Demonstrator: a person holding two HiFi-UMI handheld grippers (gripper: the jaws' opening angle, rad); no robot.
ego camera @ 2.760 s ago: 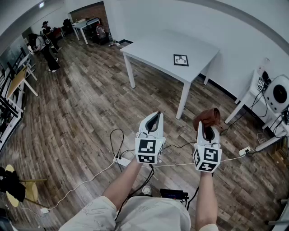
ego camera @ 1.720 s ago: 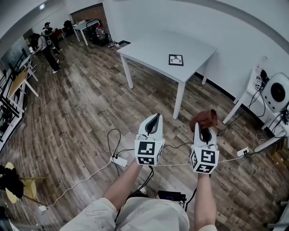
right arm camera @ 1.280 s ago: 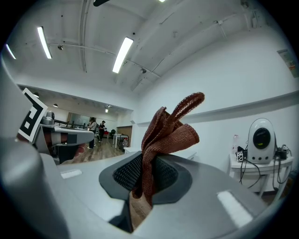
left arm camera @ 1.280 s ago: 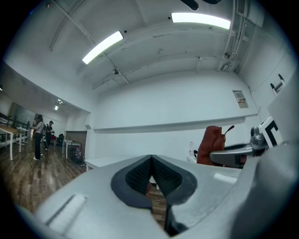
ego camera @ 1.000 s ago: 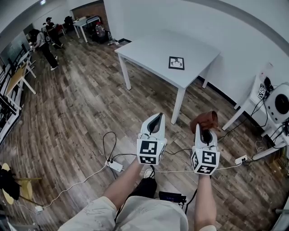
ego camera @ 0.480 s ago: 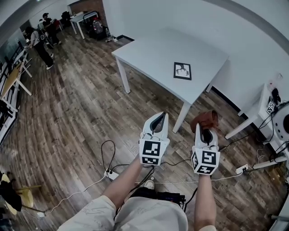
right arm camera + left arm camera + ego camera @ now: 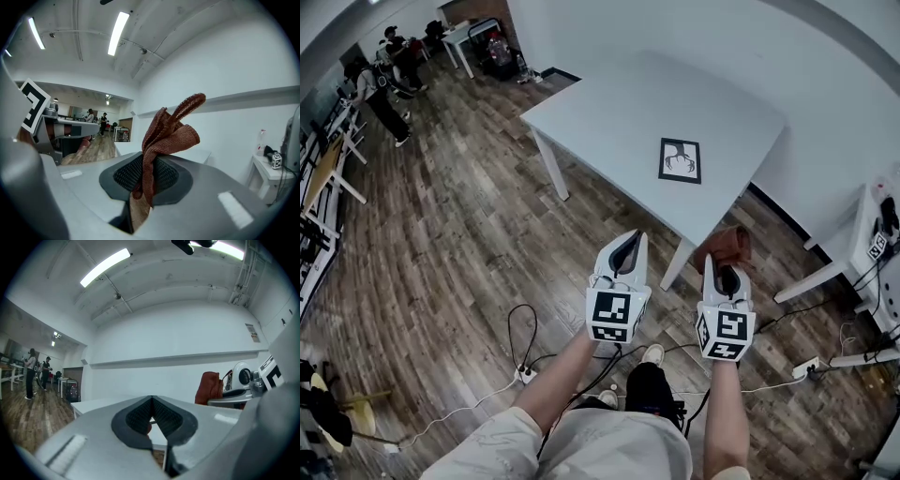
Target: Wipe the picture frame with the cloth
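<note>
1. Head view: the picture frame [image 7: 680, 160] lies flat on the white bench [image 7: 609, 103], near its closest corner. The left tool [image 7: 627, 236] and right tool [image 7: 718, 259] hang over the wood floor [image 7: 450, 244], short of the bench. A brown cloth [image 7: 727, 245] is bunched at the right tool's tip.
2. Left gripper view: jaws pressed together, nothing between them.
3. Right gripper view: jaws clenched on the cloth, which sticks up above them.

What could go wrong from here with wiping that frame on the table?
A corded power strip lies on the floor by your feet, so tripping is possible. The frame lies flat on the table; a hard wipe may slide it, and the left gripper is shut and empty, not steadying it. The right gripper pinches only a fold of the cloth, which might slip.
</note>
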